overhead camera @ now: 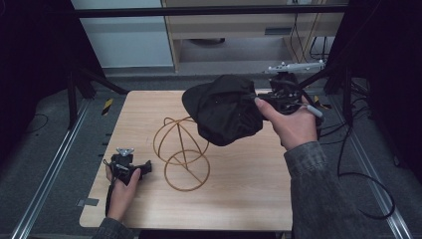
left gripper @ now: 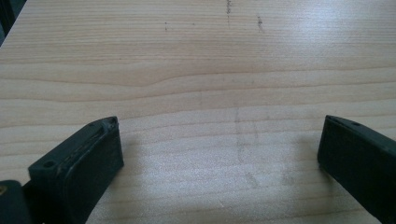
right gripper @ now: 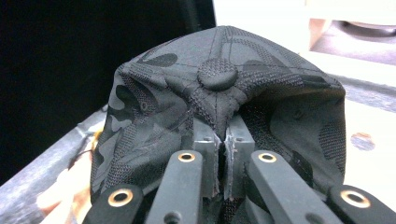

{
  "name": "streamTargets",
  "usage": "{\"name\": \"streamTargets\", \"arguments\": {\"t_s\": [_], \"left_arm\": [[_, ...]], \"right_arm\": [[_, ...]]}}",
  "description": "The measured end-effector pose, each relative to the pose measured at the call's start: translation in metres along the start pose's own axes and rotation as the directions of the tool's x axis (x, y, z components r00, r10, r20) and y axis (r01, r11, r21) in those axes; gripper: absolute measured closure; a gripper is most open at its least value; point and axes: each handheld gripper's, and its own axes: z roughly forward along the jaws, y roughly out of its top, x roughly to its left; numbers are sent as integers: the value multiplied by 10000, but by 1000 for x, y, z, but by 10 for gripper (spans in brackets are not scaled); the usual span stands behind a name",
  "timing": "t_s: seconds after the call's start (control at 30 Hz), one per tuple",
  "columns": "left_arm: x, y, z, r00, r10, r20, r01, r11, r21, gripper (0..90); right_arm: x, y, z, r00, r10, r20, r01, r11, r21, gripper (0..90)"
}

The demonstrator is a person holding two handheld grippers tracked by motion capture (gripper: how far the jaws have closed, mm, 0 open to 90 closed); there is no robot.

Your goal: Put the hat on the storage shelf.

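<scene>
High view: the right gripper point(overhead camera: 266, 102) holds a black cap point(overhead camera: 224, 109) aloft above the far side of the wooden table point(overhead camera: 249, 189), jaws pinched tight on its crown fabric. Near it a wire stand point(overhead camera: 181, 154) sits mid-table. The left gripper point(overhead camera: 144, 168) rests low, jaws spread wide, empty.

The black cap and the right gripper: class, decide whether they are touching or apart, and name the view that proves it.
Touching. In the right gripper view, the right gripper has its jaws closed on a fold of the black cap, just below the top button.
</scene>
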Motion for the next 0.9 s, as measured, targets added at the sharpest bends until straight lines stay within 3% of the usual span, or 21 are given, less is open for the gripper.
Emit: {"name": "streamTargets", "arguments": {"t_s": [0.37,0.9], "left_arm": [[0,0,0,10000,-36,26,36,10000,-43,0],[-1,0,0,10000,-14,48,14,10000,-32,0]], "right_arm": [[26,5,15,9962,-199,-850,206,9998,76,862],[42,3,28,9904,-483,-1296,532,9980,343,862]]}}
